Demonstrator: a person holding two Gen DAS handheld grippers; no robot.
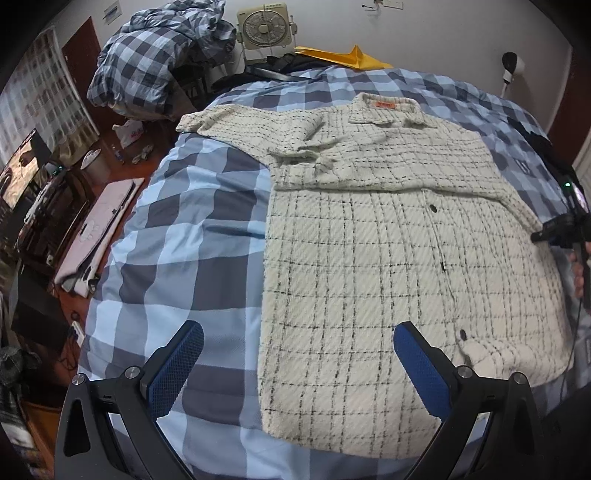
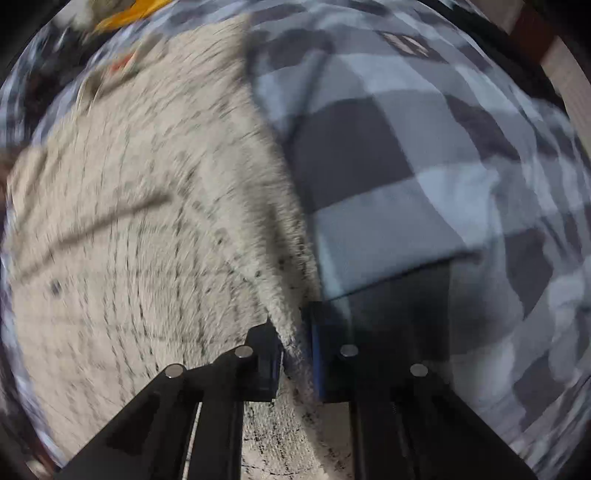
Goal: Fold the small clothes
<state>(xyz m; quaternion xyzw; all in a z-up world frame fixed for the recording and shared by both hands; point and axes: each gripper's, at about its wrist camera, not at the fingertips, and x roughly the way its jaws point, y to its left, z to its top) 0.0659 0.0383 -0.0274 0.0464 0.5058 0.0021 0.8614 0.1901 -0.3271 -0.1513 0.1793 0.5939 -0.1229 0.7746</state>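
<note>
Bed: we see a blue, grey and white checked cover [image 1: 177, 236] filling most of the left wrist view, with the garment spread on top of it.
Shirt: our cream shirt [image 1: 369, 251] with thin dark grid lines lies flat on the cover, buttons up, collar and orange label at the far end; one sleeve is folded across the chest, and the hem lies nearest the left gripper.
Quilt heap: we see a checked bundle [image 1: 155, 62] piled beyond the bed's far left corner, beside a box fan [image 1: 263, 26].
Left gripper: our left gripper [image 1: 299, 363] hovers over the shirt's near corner with its blue pads spread wide and nothing between them.
Right gripper: our right gripper [image 2: 295, 350] has its jaws pinched together on the shirt's right edge, a ridge of cream cloth caught between the fingers; this view is blurred.
</note>
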